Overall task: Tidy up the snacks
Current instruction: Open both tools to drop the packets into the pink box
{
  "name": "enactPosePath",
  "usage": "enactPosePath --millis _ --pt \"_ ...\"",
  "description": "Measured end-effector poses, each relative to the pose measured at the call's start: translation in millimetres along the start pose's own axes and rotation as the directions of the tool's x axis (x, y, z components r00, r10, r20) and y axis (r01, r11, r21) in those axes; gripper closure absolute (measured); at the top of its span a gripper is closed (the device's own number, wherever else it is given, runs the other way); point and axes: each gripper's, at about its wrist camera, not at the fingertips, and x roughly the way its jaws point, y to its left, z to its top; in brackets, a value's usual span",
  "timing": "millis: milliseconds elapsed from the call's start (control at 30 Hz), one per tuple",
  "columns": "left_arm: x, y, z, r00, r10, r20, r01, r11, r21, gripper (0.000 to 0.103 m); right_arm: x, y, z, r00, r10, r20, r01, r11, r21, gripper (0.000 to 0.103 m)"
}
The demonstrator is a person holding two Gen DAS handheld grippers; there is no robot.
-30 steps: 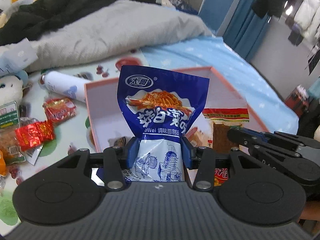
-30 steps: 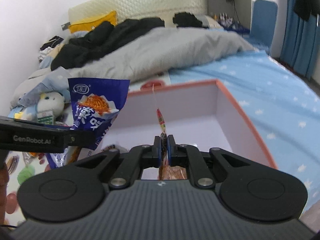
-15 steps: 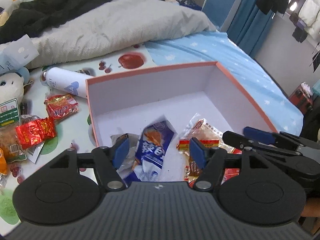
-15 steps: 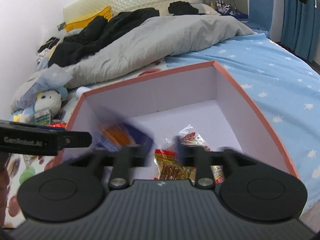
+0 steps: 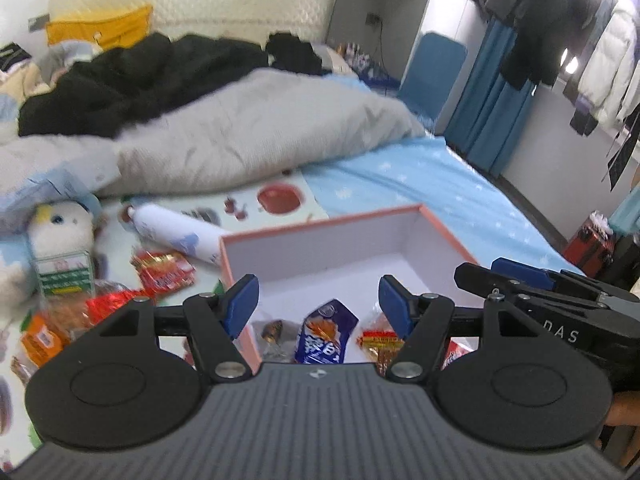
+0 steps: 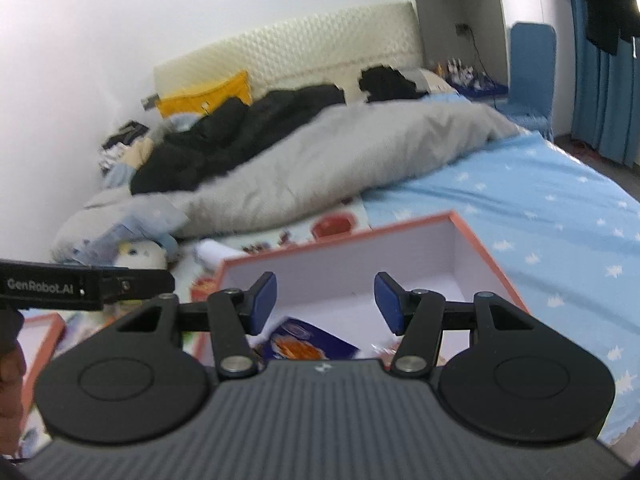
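Note:
An orange-rimmed box (image 5: 320,222) with white walls sits on the bed. A blue noodle-snack packet (image 5: 326,338) lies inside it, next to a red-labelled packet (image 5: 380,340) and a small wrapped sweet (image 5: 274,330). My left gripper (image 5: 318,296) hovers above the box's near end, open and with nothing between its blue pads. In the right wrist view my right gripper (image 6: 326,296) is also open and bare over the box (image 6: 480,248), with the blue packet (image 6: 312,344) below it. The right gripper's fingers (image 5: 516,272) reach in from the right.
Loose snacks lie on the fruit-print mat left of the box, among them a red packet (image 5: 160,276) and a green-white carton (image 5: 62,276). A white bottle (image 5: 176,232) and a plush toy (image 5: 60,232) lie nearby. A grey duvet (image 5: 260,132) is heaped behind. Another orange rim (image 6: 44,328) shows at the left.
Both grippers opened and let go. The blue packet dropped from the left one into the box, the thin packet from the right one. Both grippers then rose.

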Motion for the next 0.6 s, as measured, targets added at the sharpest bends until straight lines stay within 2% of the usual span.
enactPosePath --millis 233,433,600 --pt "-57 19 -1 0.995 0.032 0.096 -0.031 0.999 -0.016 0.032 -29 34 14 0.994 0.076 0.075 -0.073 0.997 -0.032 0.046" --pt "-95 37 -15 0.989 0.061 0.134 -0.058 0.998 -0.028 0.031 -41 64 11 0.985 0.142 0.099 -0.136 0.988 -0.066 0.046" --pt "-120 55 -29 0.981 0.112 0.155 -0.106 0.993 -0.047 0.031 -49 87 1 0.983 0.141 0.114 -0.128 0.986 -0.107 0.046"
